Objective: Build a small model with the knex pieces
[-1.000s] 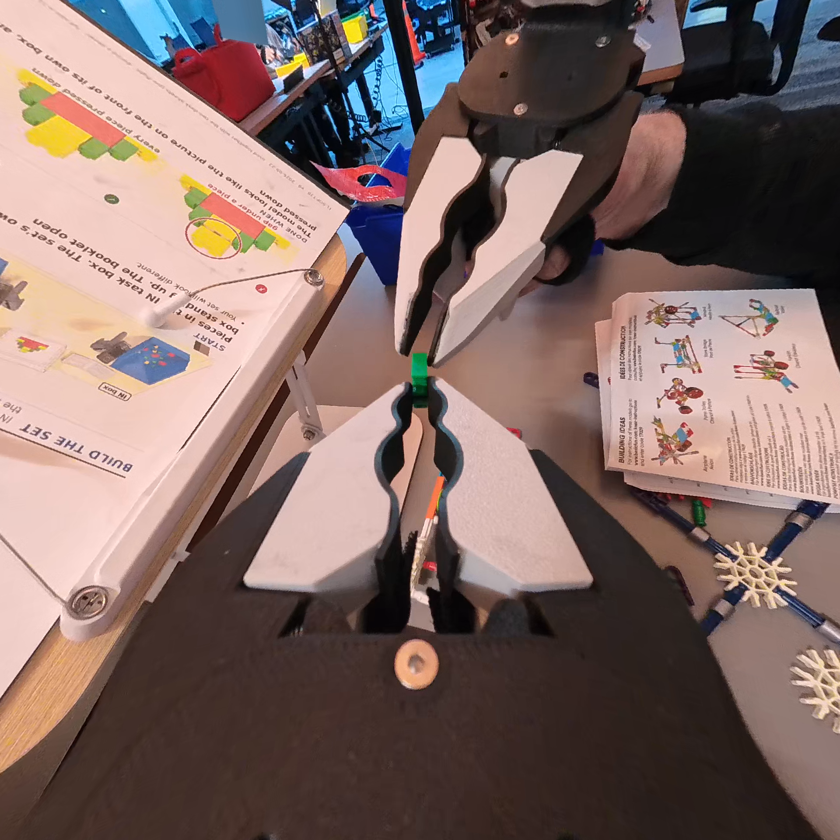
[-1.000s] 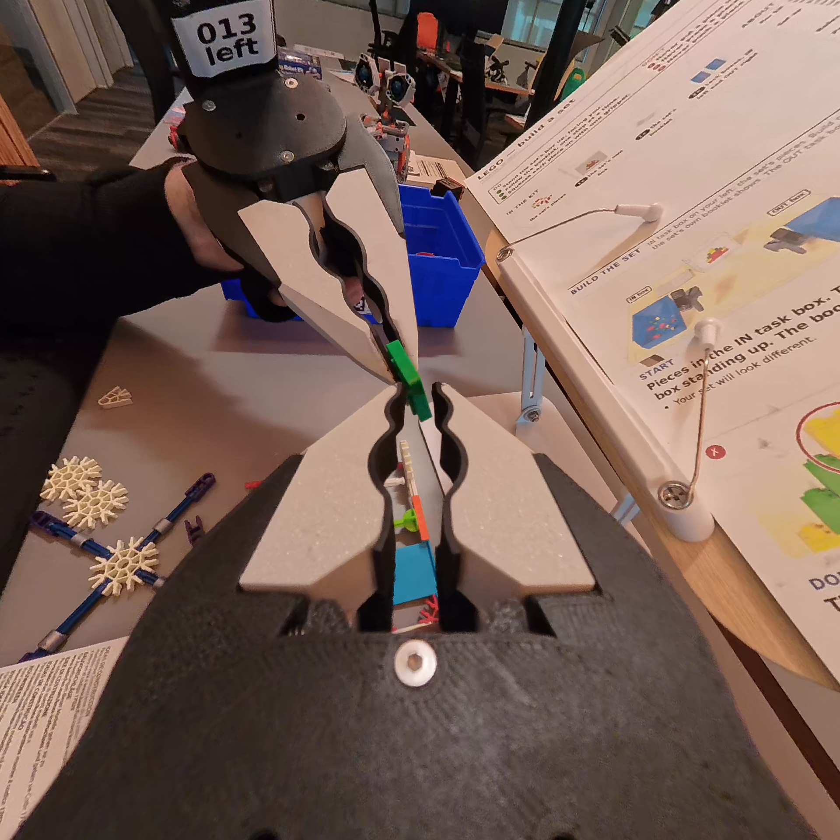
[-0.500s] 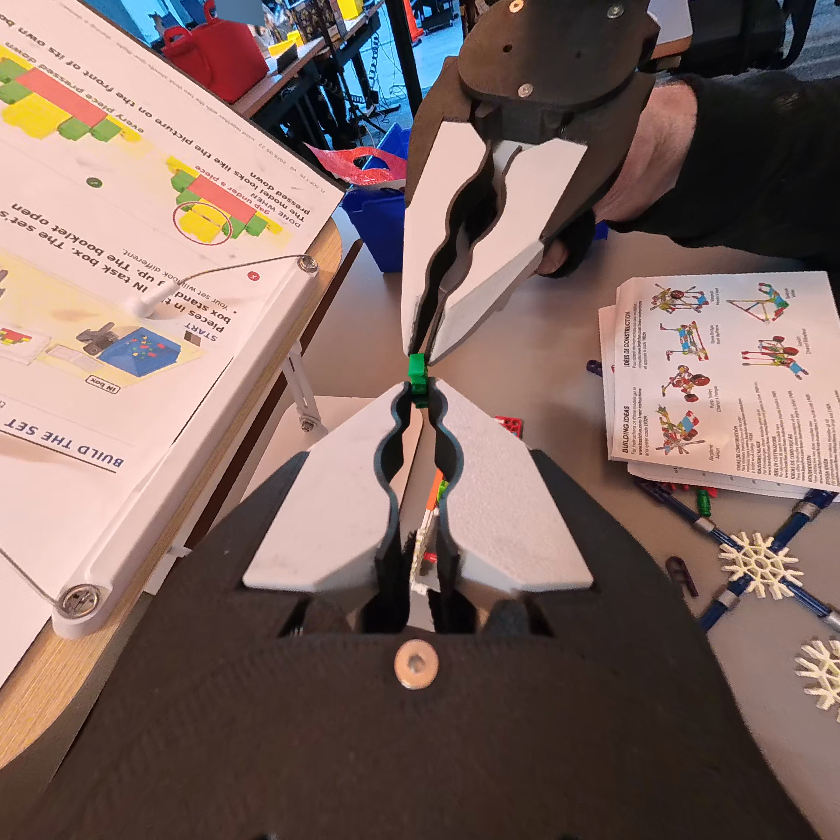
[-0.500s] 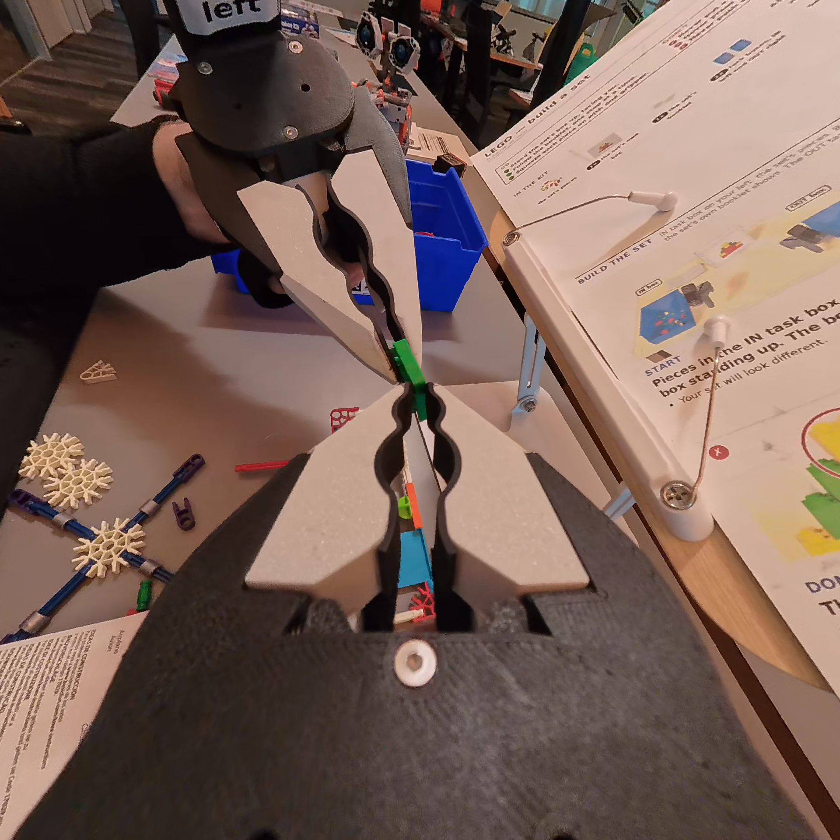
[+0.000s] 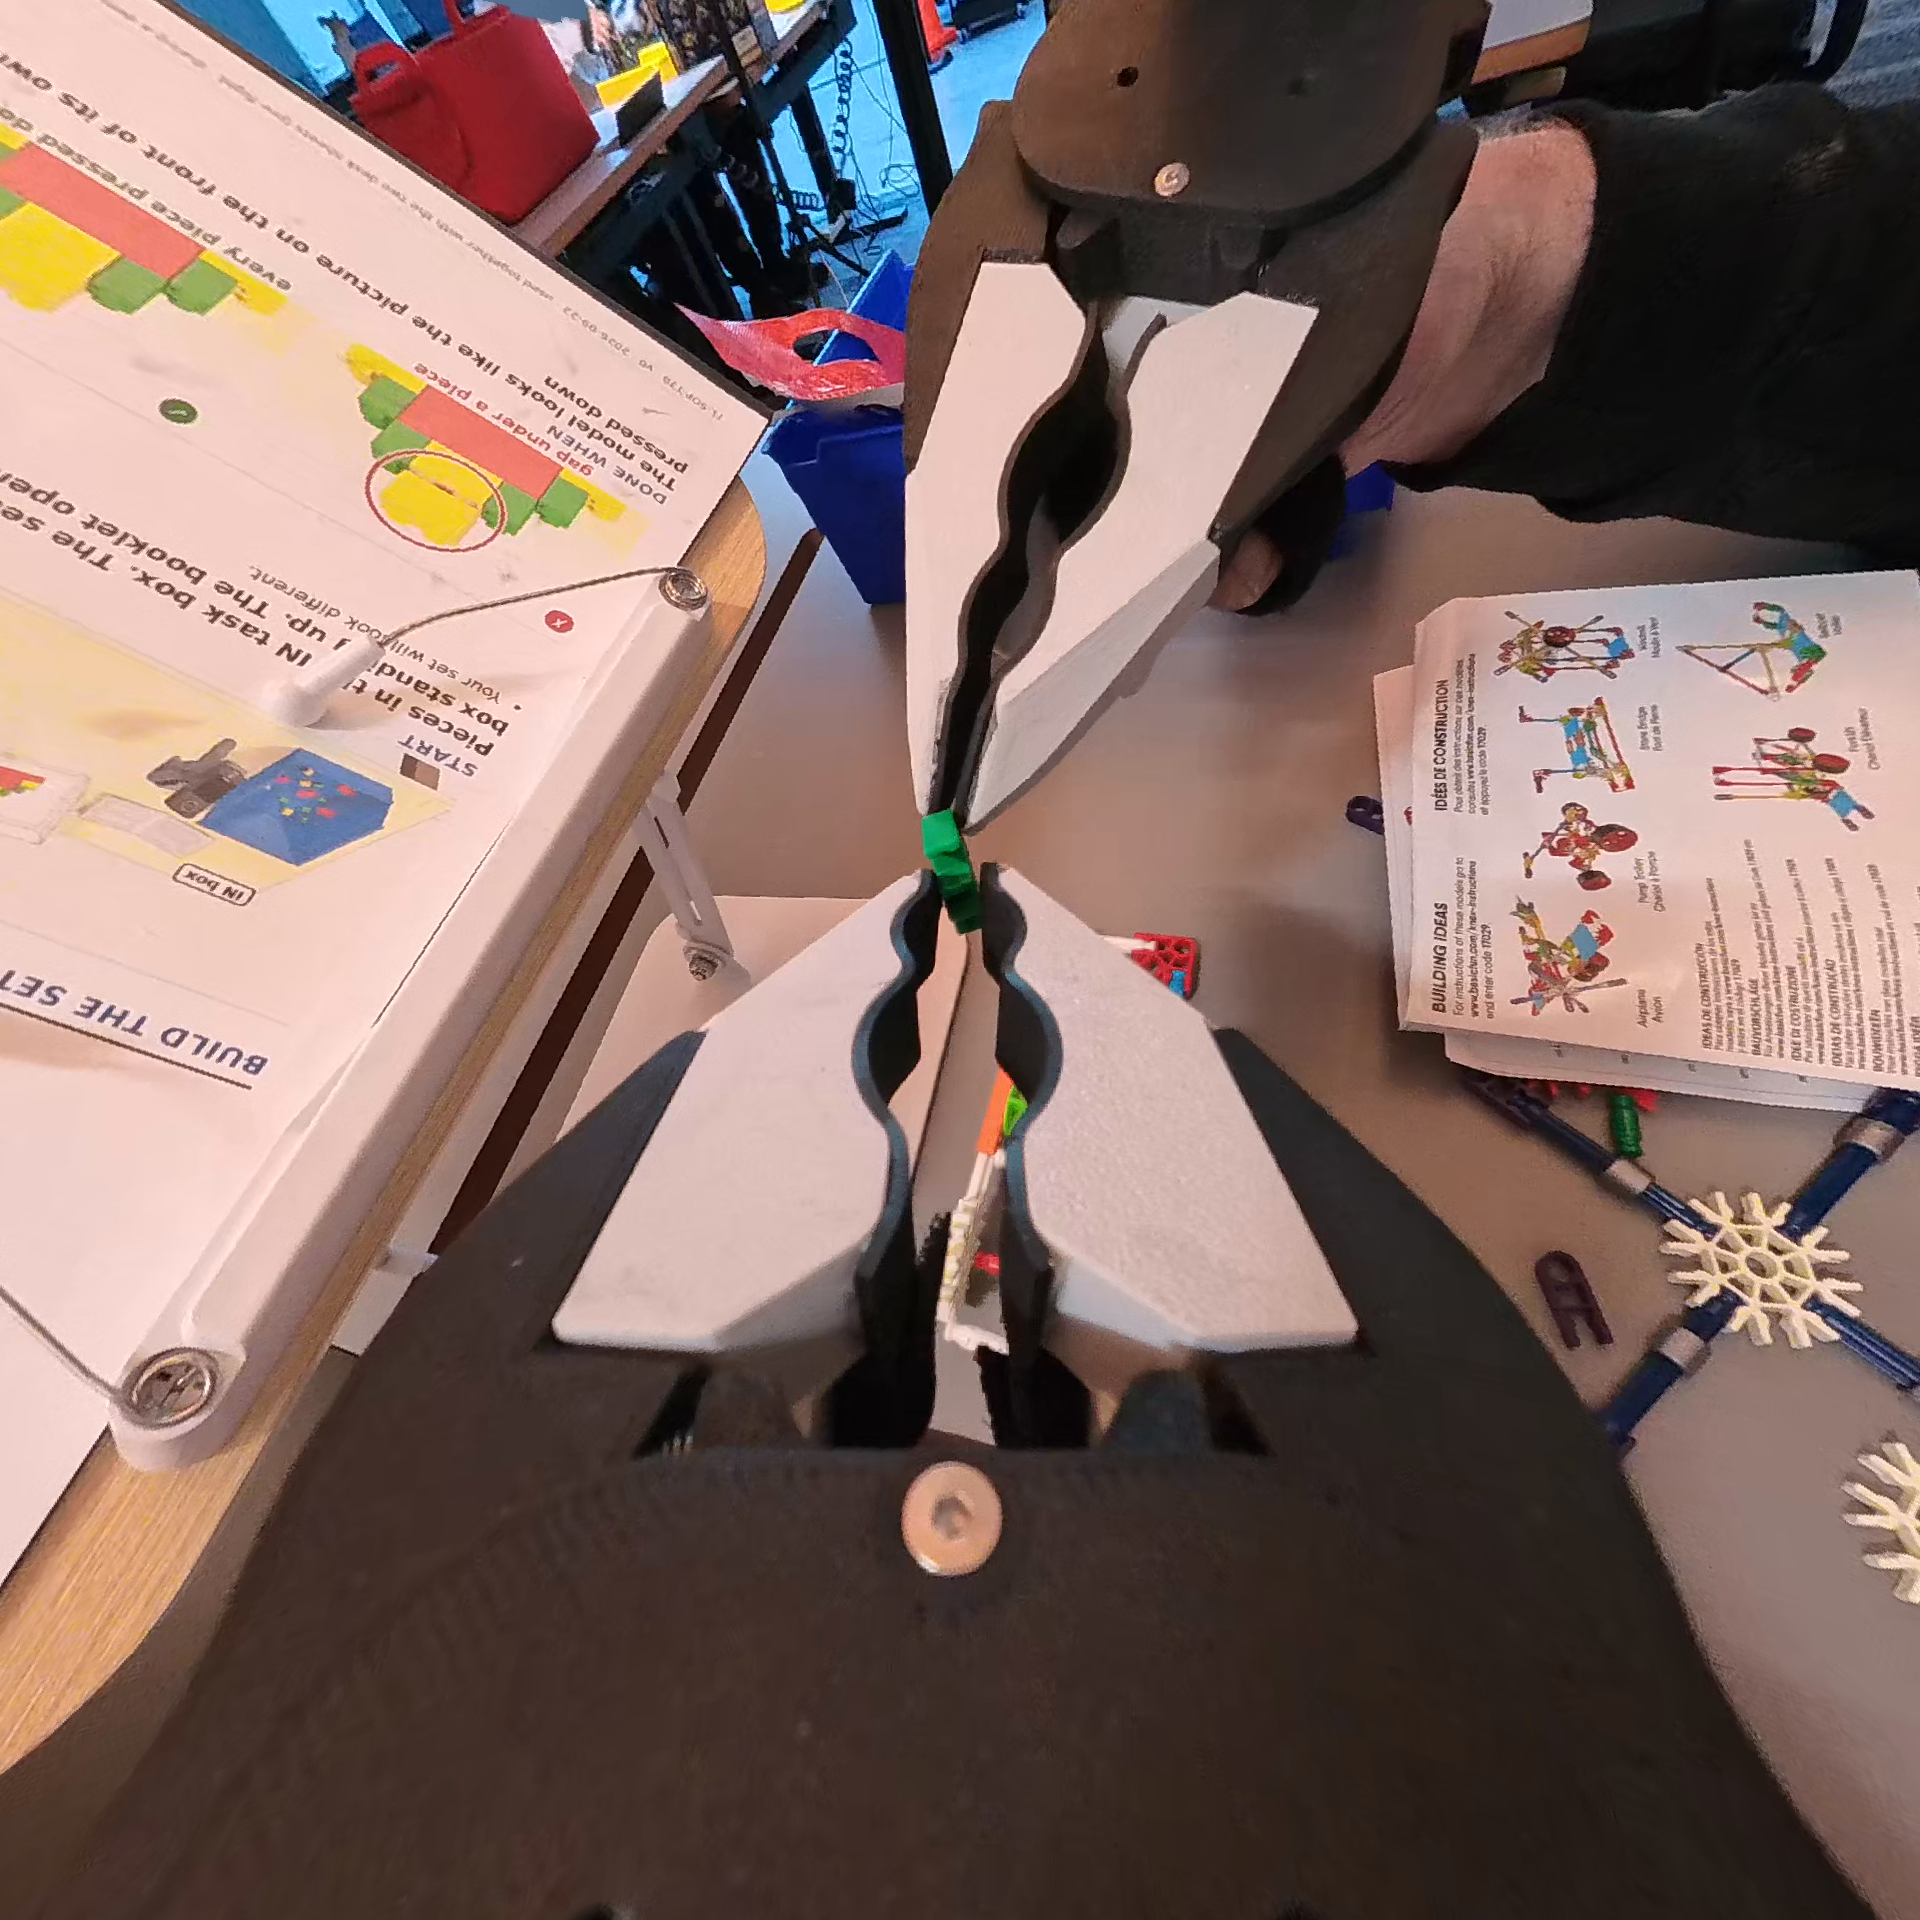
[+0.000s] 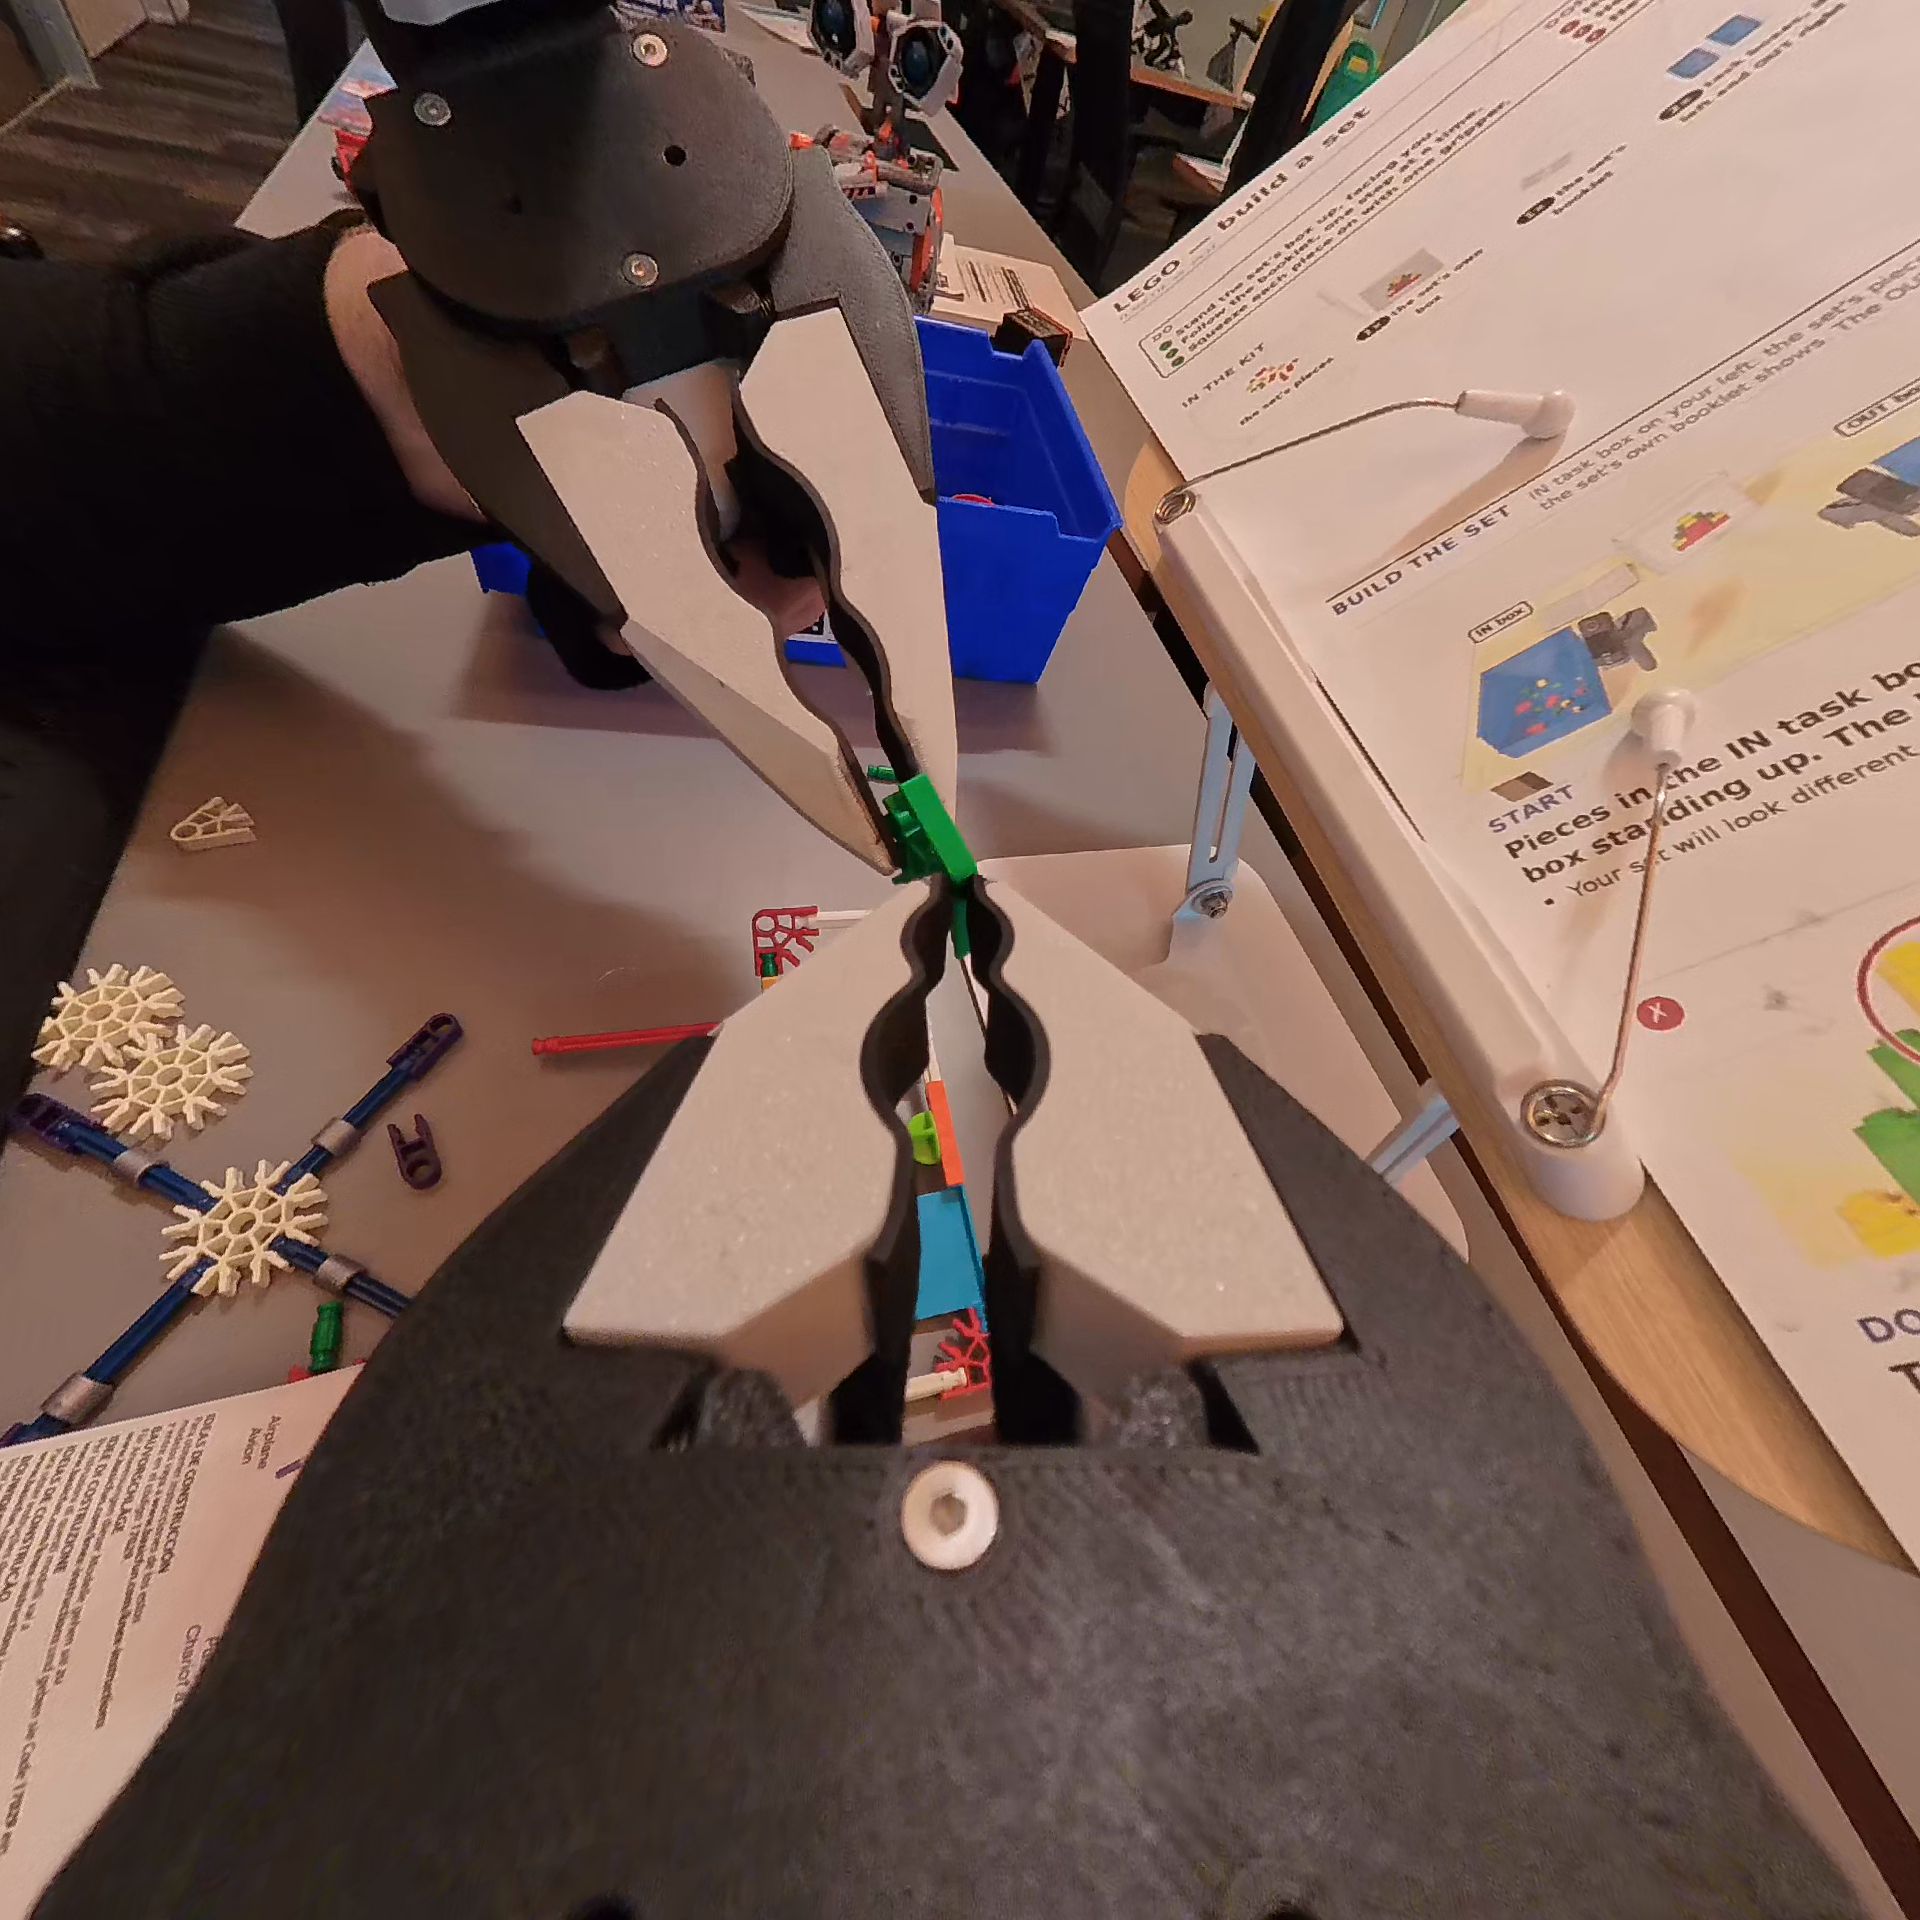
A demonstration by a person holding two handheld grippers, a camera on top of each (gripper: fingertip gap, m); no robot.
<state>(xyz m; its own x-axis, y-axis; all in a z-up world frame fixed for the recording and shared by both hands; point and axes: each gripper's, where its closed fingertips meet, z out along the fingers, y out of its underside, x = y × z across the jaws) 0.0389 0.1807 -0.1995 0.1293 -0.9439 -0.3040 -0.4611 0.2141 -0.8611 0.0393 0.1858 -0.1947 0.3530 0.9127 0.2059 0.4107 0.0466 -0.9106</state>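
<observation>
A small green construction-toy piece [image 5: 948, 862] hangs above the grey table [image 5: 1247, 748], pinched from both sides. My left gripper [image 5: 951, 896] is shut on its near end. My right gripper [image 5: 951, 805] comes down from above, held by a hand in a black sleeve, and is shut on its far end. In the right wrist view the green piece [image 6: 925, 831] sits between the left gripper's tips [image 6: 909, 826] and the right gripper's own tips [image 6: 951, 904]. Whether it is one piece or two joined ones is hidden by the fingers.
Below the grippers lies a small model [image 6: 945, 1247] of orange, blue, white and red parts. A blue bin [image 6: 1018, 561] stands behind. A tilted instruction board [image 5: 312, 623] is alongside. A booklet [image 5: 1662, 831], snowflake connectors on blue rods [image 6: 244, 1226] and a red rod [image 6: 623, 1039] lie on the table. Only a small space, under 4 cm, lies between the two pairs of fingers.
My right gripper's fingers, slightly apart above the green piece a second ago, have come down and shut on it. Both grippers have shifted a little over the table.
</observation>
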